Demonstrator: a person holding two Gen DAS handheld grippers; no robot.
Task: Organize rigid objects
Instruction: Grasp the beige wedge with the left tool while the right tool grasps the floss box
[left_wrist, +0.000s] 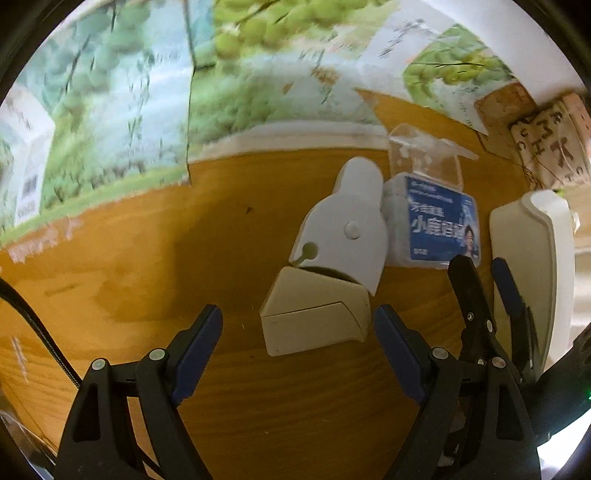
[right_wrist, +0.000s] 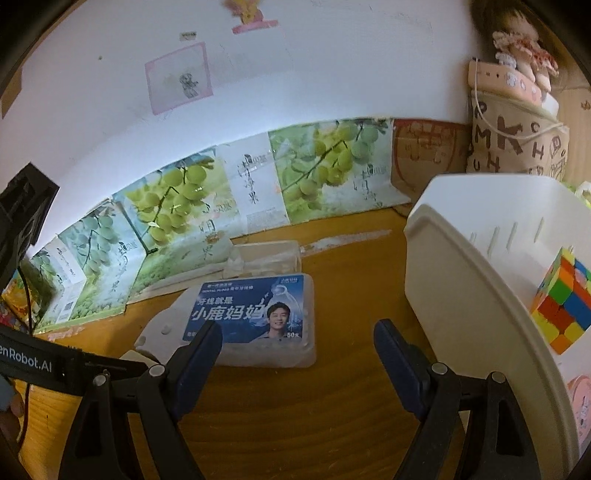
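Left claw (left_wrist: 297, 330): wide open, nothing between the blue pads, hanging just over the white plastic gadget on the desk.
Right claw (right_wrist: 297, 349): also wide open and empty, pointing at the floss box; its black fingers show up in the left view too.
White gadget (left_wrist: 338, 236): one piece, matte white, with a round button and a small hole, sitting on a cream wedge-shaped base (left_wrist: 314, 314). No writing on it that I can read. It touches the left side of the floss box.
Floss box (right_wrist: 258, 317): one clear plastic box lying flat mid-desk, blue label with big white Chinese characters, "DENTAL FLOSS" in tiny print up top, "50" near the bottom corner, plus a photo of a person.
Clear lid thing (right_wrist: 264, 258): one see-through plastic piece right behind the floss box, toward the back edge of the desk.
White bin (right_wrist: 461, 280): one, at the right edge of the desk, slotted wall, well apart from the floss box.
Cube (right_wrist: 563, 304): one colourful puzzle cube inside the bin.
Desk (right_wrist: 351, 266): orange-brown wood.
Grape cartons (right_wrist: 173, 206): flattened boxes with green grape photos and Chinese brush lettering, propped along the back edge; I count about four panels.
Fabric bag (right_wrist: 517, 144): one, back right corner, printed with letters like M, K, H.
Other writing: "enRobot.AI" on the black gear at the left of the right view.
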